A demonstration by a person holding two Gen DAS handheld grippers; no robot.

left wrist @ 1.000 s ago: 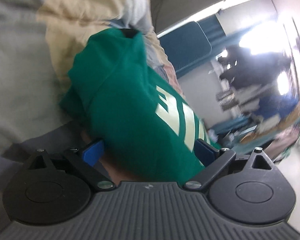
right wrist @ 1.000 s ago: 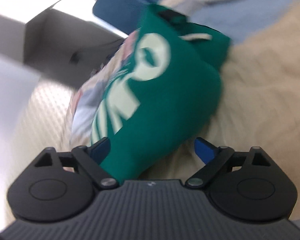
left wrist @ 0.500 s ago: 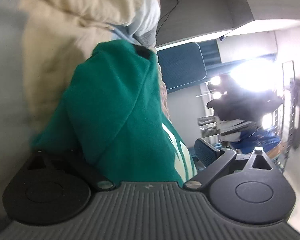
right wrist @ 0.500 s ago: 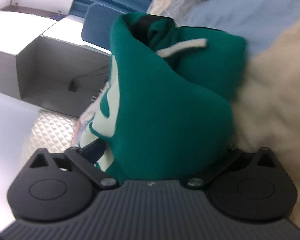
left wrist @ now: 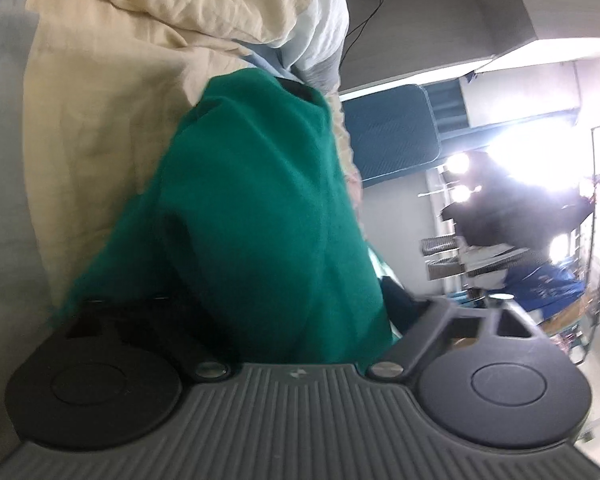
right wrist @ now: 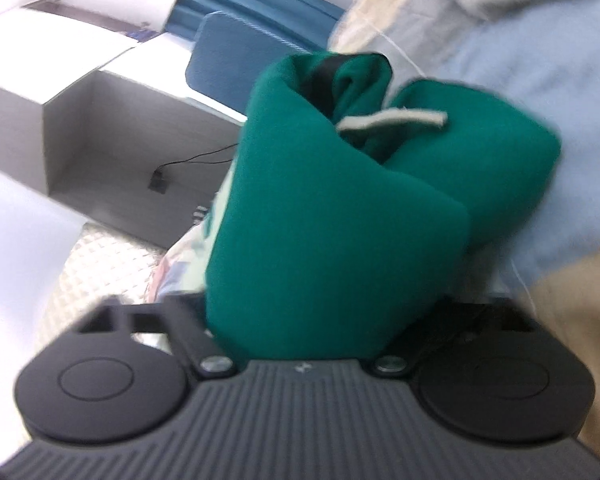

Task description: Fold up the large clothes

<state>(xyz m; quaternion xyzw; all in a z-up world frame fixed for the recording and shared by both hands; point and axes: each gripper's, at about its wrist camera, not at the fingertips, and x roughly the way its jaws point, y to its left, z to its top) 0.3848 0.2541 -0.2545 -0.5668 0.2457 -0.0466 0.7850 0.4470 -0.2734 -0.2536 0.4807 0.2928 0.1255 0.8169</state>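
A green hoodie with pale lettering is bunched up and fills the space between the jaws of both grippers. In the left wrist view my left gripper has the green cloth packed between wide-set jaws; the left fingertip is buried under fabric, the right blue pad shows beside it. In the right wrist view my right gripper also holds the hoodie, folded into a thick roll; its white drawstring lies on top. Both of that gripper's fingertips are hidden by cloth.
Cream bedding and a pale blue sheet lie under and around the hoodie. A white pillow is behind. A blue padded headboard, grey wall recess with a cable, and a bright room lie beyond.
Both grippers have pushed forward into the hoodie and tilted. The lettering has turned out of sight, the cloth has bunched into a thicker roll and now covers most of the blue pads.
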